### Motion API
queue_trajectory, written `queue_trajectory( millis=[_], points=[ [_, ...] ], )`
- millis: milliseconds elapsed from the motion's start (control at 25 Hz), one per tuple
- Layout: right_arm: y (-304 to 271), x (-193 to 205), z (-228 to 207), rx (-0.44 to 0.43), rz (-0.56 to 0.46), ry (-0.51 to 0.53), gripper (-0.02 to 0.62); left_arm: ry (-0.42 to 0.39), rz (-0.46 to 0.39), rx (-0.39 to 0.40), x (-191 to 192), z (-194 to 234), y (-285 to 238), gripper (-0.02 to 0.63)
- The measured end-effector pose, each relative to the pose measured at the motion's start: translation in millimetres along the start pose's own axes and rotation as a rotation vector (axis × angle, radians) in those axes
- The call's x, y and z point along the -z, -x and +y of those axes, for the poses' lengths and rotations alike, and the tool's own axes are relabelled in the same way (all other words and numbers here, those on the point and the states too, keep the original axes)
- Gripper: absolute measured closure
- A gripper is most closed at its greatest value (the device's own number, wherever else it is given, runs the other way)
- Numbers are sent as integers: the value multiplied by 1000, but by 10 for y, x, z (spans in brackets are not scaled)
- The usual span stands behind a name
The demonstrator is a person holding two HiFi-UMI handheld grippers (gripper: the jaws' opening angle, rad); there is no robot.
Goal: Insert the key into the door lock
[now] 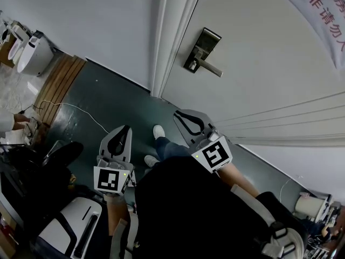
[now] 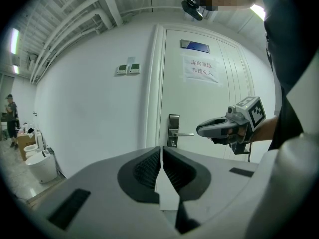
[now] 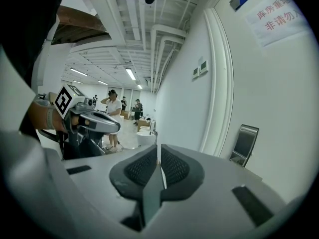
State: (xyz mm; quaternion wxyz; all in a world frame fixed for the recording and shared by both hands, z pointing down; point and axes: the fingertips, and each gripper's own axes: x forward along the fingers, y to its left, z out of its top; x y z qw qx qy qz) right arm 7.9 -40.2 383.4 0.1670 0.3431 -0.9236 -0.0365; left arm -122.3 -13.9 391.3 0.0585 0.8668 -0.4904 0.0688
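Your left gripper (image 2: pixel 162 149): jaws pressed together, nothing seen between. Your right gripper (image 3: pixel 159 148): jaws together too; key too small to make out in slit. Both held low before you, well apart from door (image 1: pixel 259 74). Right one nearer lock (image 1: pixel 202 50), not touching. Lock with lever handle on white door, above dark floor (image 1: pixel 108 104).

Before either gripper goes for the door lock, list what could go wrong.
First, the left gripper and right gripper are both shut with nothing visibly held, so there may be nothing to insert. Second, the lever handle juts out from the lock plate; an approaching gripper could knock it.
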Motion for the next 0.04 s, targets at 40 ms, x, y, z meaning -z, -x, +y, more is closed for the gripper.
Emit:
queue_trajectory(
  millis=[40],
  points=[
    [-2, 3, -15, 1, 3, 6, 574, 2, 0, 0, -4, -3, -15, 598]
  ],
)
